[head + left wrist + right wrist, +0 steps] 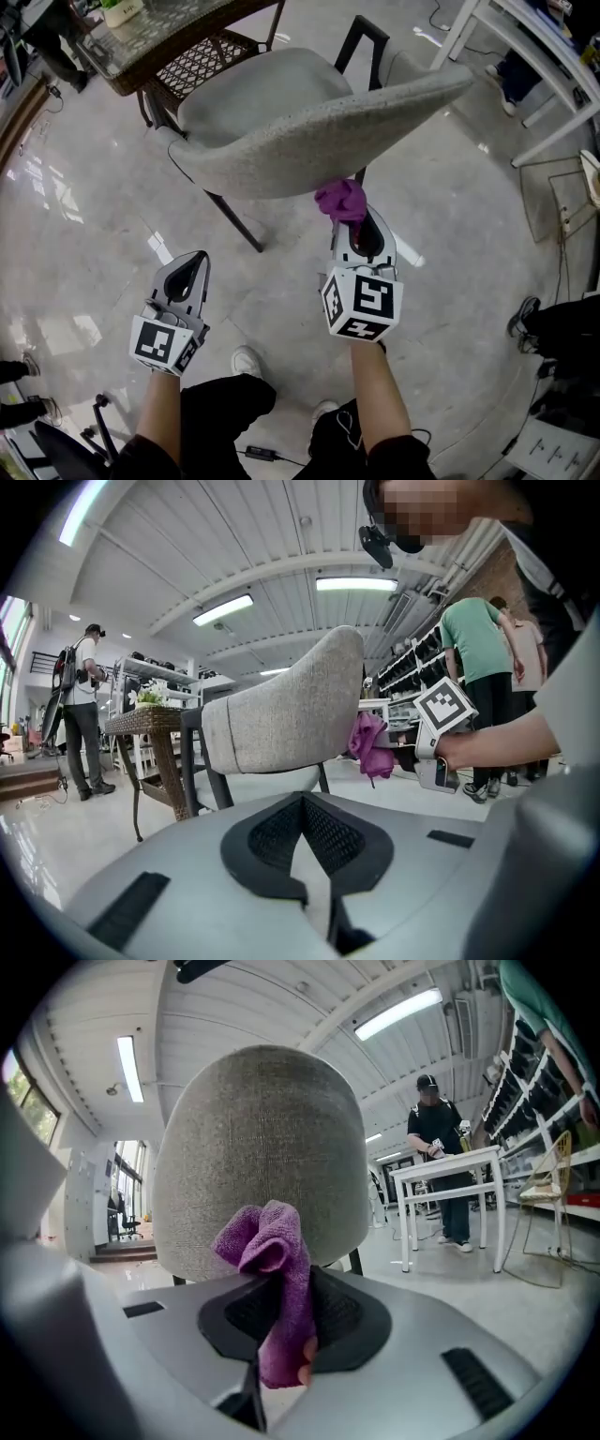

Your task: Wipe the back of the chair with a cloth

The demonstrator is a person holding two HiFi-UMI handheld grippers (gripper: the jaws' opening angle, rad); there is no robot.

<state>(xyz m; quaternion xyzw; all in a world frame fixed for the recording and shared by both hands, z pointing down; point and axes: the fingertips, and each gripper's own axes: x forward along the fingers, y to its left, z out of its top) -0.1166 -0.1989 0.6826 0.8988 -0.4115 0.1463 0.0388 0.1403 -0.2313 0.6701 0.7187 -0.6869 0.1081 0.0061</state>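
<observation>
A grey upholstered chair (309, 131) with black legs stands in front of me, its curved back (262, 1147) facing me. My right gripper (361, 230) is shut on a purple cloth (342, 200), and the bunched cloth (272, 1269) sits right at the lower part of the chair back. From the left gripper view the cloth (370, 745) touches the back's rear edge. My left gripper (192, 267) hangs lower left of the chair, shut, with nothing between its jaws, clear of the chair.
A wicker table (169, 37) with a glass top stands behind the chair at the upper left. A white table frame (525, 56) is at the upper right. Other people stand around: shoes (523, 314) at the right, a person (441, 1147) by the white table.
</observation>
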